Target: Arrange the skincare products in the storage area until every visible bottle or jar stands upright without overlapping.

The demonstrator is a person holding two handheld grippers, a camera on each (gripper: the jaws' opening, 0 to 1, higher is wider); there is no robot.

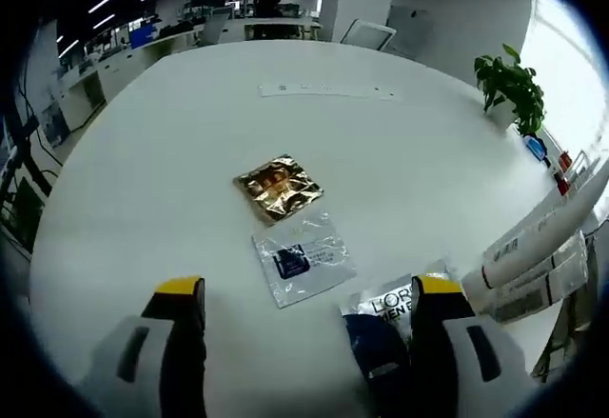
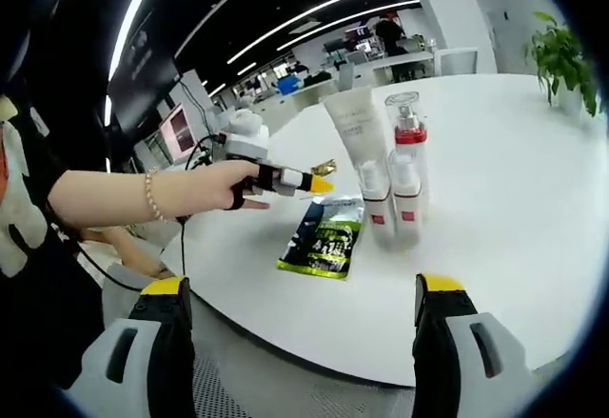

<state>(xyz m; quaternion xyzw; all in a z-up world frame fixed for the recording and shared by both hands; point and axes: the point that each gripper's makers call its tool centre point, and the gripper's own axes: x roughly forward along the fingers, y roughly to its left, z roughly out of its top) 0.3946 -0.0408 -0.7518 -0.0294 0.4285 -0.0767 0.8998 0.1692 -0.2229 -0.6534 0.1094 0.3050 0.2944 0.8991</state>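
**Grippers apart over the white table, tubes and bottle standing**

In the left gripper view we see our left gripper (image 1: 309, 318) with its jaws spread wide and nothing between them, hanging over the round white table (image 1: 171, 142). On the table ahead lie a crinkled gold sachet (image 1: 278, 188) and, just nearer, a clear sachet (image 1: 303, 258) with a dark label. A dark-and-white packet (image 1: 385, 318) lies beside the right jaw. At the right edge, white tubes (image 1: 533, 247) lean across the view. A potted plant (image 1: 512, 85) stands far back on the table.

In the right gripper view our right gripper (image 2: 304, 328) is also spread and empty, off the table's near edge. A white tube (image 2: 360, 156) stands cap-down, touching or just beside a clear pump bottle (image 2: 407, 175) with a red collar. A green sachet (image 2: 322, 239) lies flat just left of them. Further left, a hand (image 2: 214, 189) holds the other gripper above the table; whether its jaws are parted we cannot tell from here.
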